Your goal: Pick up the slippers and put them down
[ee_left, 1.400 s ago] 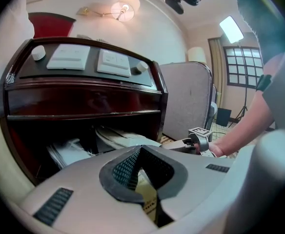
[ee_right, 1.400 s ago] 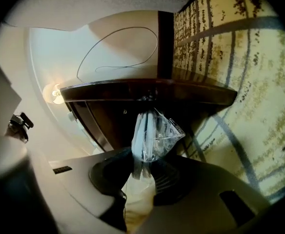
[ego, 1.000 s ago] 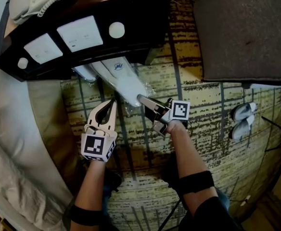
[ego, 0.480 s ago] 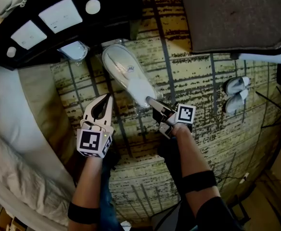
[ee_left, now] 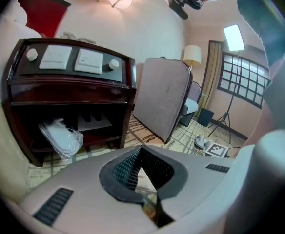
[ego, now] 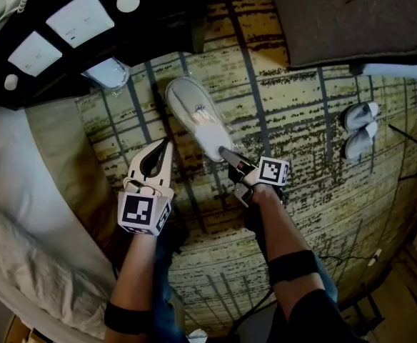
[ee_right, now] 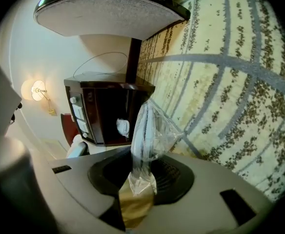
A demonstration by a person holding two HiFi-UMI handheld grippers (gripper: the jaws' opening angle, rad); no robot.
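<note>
A pair of white slippers in a clear plastic bag (ego: 194, 116) stretches over the patterned carpet, just in front of the dark nightstand (ego: 158, 27). My right gripper (ego: 223, 152) is shut on the near end of the bag. In the right gripper view the bagged slippers (ee_right: 145, 130) stick out from between the jaws of the right gripper (ee_right: 140, 177), which have just been opening a little with the bag still pinched. My left gripper (ego: 167, 145) hovers shut and empty just left of the slippers; in the left gripper view the left gripper (ee_left: 145, 174) holds nothing.
A second bagged pair (ego: 108, 72) lies in the nightstand's lower shelf (ee_left: 59, 138). A grey upholstered seat (ego: 344, 13) stands at the back right. Another pair of slippers (ego: 358, 131) lies on the carpet at the right. A bed (ego: 23, 191) borders the left side.
The bagged slippers have come out from under the nightstand's edge and now lie fully over the carpet, drawn by my right gripper. The left gripper has stayed shut beside them.
</note>
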